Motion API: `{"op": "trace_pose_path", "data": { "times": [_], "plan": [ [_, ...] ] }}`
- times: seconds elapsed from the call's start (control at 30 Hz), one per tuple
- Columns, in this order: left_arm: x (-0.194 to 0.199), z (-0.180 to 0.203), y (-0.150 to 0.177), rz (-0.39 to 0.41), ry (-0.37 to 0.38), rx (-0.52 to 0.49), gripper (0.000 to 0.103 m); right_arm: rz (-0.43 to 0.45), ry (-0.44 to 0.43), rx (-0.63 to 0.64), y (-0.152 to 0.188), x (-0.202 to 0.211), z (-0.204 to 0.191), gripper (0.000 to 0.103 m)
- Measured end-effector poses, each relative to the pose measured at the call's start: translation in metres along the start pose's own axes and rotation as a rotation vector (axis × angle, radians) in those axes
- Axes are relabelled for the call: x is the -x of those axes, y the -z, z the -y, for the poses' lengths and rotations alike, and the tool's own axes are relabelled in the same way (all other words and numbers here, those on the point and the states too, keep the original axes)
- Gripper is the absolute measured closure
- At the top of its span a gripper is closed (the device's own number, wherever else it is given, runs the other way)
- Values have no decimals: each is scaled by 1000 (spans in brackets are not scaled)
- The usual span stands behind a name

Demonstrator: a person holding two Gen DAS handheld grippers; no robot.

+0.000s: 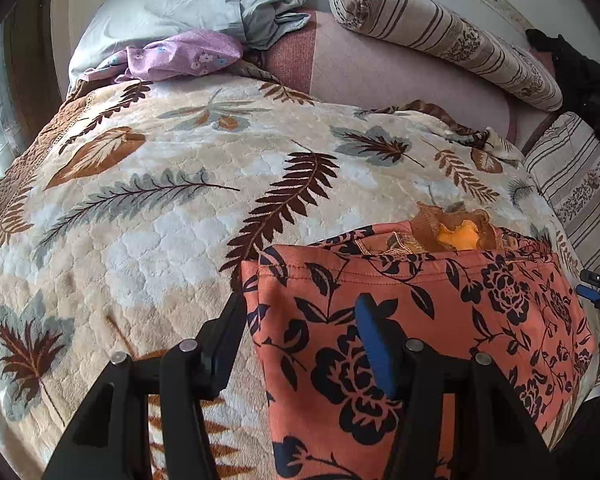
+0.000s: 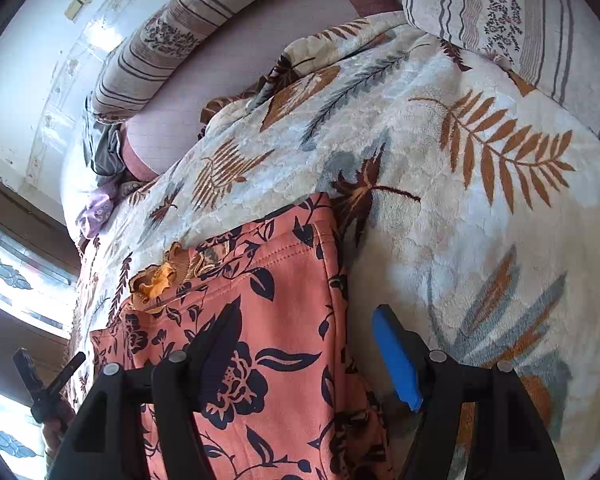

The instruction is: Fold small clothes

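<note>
An orange garment with a dark floral print [image 1: 412,320] lies folded flat on the leaf-patterned blanket [image 1: 160,208]; a brown and yellow ruffled collar [image 1: 456,232] sticks out at its far edge. My left gripper [image 1: 300,316] is open, its jaws straddling the garment's left edge, empty. In the right wrist view the same garment [image 2: 260,320] lies under my right gripper [image 2: 304,328], which is open and straddles the garment's right edge. The collar [image 2: 160,280] shows at the garment's far left. The left gripper [image 2: 48,380] appears at the lower left.
A grey pillow [image 1: 160,12], a purple floral cloth [image 1: 180,56] and a striped bolster [image 1: 440,32] lie at the head of the bed. A striped cushion [image 2: 520,20] sits at the right. A dark cloth [image 1: 580,80] lies far right. A window [image 2: 4,272] is at the left.
</note>
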State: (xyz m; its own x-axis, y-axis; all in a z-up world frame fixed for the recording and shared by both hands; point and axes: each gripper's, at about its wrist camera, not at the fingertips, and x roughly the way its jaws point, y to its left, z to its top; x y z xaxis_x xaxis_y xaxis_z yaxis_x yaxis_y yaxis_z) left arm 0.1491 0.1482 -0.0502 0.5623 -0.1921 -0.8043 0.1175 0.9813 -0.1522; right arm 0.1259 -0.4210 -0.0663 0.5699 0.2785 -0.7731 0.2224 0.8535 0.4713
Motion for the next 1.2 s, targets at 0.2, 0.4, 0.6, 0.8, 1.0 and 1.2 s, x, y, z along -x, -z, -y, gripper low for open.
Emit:
{"op": "trace_pose_path", "data": {
  "times": [0.2,0.4,0.6,0.8,1.0,1.2],
  "plan": [
    [-20,0,-1,-23,-27,33,61,-16,36,28,-11,-15,6,32],
    [-22,1,-1,-36,-53,13,79,-18,80,108,-19,-31,-10,42],
    [-15,3,-1,-11,-88,-4,97,-57,140,174,-16,-44,-28,96],
    [44,0,-15,172,-73,27,98,121,198,266,-25,6,-54,97],
    [-19,-12,-27,38,-147,62,95,105,215,209,-59,-27,-49,96],
    [-44,-14,-18,-31,-192,38,92,17,181,103,-46,-73,-22,94]
  ]
}}
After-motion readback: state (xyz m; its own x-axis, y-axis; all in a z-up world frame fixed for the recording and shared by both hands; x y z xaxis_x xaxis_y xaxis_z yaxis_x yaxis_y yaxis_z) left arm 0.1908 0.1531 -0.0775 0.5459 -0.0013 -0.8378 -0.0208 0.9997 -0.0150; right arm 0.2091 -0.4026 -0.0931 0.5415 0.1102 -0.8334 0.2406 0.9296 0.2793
